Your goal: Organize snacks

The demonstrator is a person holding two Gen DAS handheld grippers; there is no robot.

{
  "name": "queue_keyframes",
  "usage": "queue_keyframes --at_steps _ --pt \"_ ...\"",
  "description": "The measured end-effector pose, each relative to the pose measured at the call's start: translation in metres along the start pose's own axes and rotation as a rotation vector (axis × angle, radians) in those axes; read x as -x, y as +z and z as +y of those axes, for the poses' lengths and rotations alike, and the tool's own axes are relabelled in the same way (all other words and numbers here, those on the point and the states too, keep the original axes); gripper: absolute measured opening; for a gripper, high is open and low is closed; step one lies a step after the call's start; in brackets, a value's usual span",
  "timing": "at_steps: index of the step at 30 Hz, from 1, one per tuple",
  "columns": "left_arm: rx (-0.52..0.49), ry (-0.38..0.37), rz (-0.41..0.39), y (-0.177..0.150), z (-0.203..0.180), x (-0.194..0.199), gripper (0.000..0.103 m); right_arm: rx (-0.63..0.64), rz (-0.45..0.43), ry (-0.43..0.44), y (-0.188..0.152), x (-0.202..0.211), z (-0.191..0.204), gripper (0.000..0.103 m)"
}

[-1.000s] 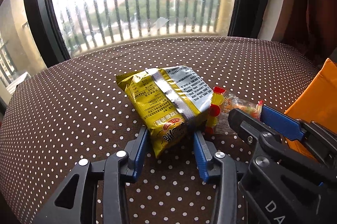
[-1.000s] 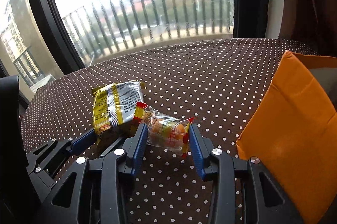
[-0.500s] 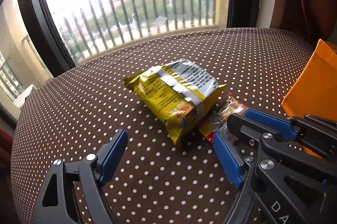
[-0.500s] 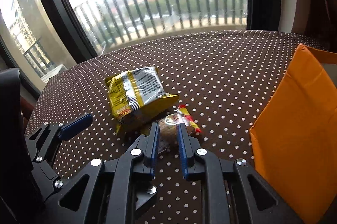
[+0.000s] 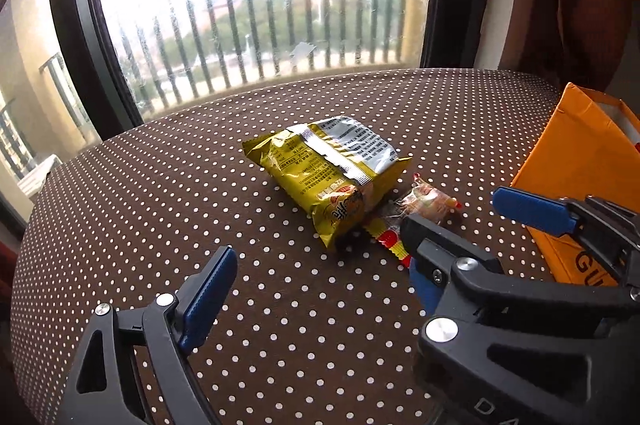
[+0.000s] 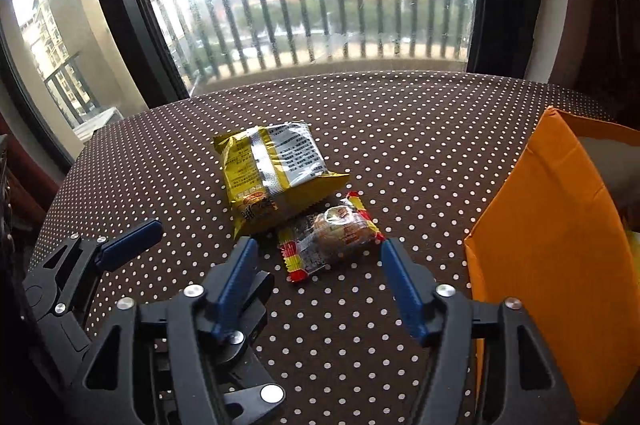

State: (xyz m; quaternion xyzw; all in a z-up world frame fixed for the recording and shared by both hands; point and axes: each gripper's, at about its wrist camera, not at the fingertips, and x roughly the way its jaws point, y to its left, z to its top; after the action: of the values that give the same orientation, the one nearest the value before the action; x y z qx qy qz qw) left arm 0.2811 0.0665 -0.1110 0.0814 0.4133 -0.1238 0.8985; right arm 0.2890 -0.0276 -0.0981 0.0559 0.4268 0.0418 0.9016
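Right now both snacks lie loose on the dotted tabletop (image 6: 400, 129). The small clear packet (image 6: 332, 237) sits just ahead of the right tongs (image 6: 316, 261), long axis across their gap, touching the yellow bag (image 6: 272, 177) on its left. Both right and left tongs (image 5: 320, 265) are opening, gripping nothing. The orange paper bag (image 6: 552, 225) stands near on the right, unobstructed.

home: polka-dot tablecloth (image 6: 400, 129), balcony window (image 6: 320, 5)
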Motion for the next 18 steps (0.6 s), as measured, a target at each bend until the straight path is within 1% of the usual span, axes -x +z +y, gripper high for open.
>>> queue_keyframes --at_steps 2,5,7,11,13,14,15,18 --pt "-0.001 0.008 0.008 0.001 0.000 -0.004 0.089 0.001 0.011 -0.005 0.002 -0.007 -0.002 0.072" --pt "-0.005 0.024 0.021 0.008 0.005 -0.016 0.089 0.002 0.007 -0.058 0.008 -0.023 -0.007 0.072" --pt "-0.019 0.047 0.025 0.013 0.007 -0.021 0.089 -0.032 0.031 -0.046 0.011 -0.034 -0.013 0.072" --pt "-0.064 0.061 0.041 0.024 0.006 -0.036 0.090 -0.075 0.049 -0.037 0.018 -0.048 -0.018 0.071" --pt "-0.087 0.060 0.052 0.029 0.005 -0.043 0.090 -0.066 0.045 -0.041 0.021 -0.051 -0.017 0.065" --pt "-0.091 0.060 0.055 0.031 0.006 -0.045 0.090 -0.059 0.043 -0.031 0.022 -0.051 -0.015 0.053" --pt "-0.097 0.066 0.055 0.032 0.005 -0.047 0.091 -0.054 0.042 -0.028 0.022 -0.051 -0.014 0.049" --pt "-0.117 0.067 0.037 0.036 0.003 -0.050 0.092 -0.062 0.034 -0.022 0.023 -0.049 -0.018 0.044"
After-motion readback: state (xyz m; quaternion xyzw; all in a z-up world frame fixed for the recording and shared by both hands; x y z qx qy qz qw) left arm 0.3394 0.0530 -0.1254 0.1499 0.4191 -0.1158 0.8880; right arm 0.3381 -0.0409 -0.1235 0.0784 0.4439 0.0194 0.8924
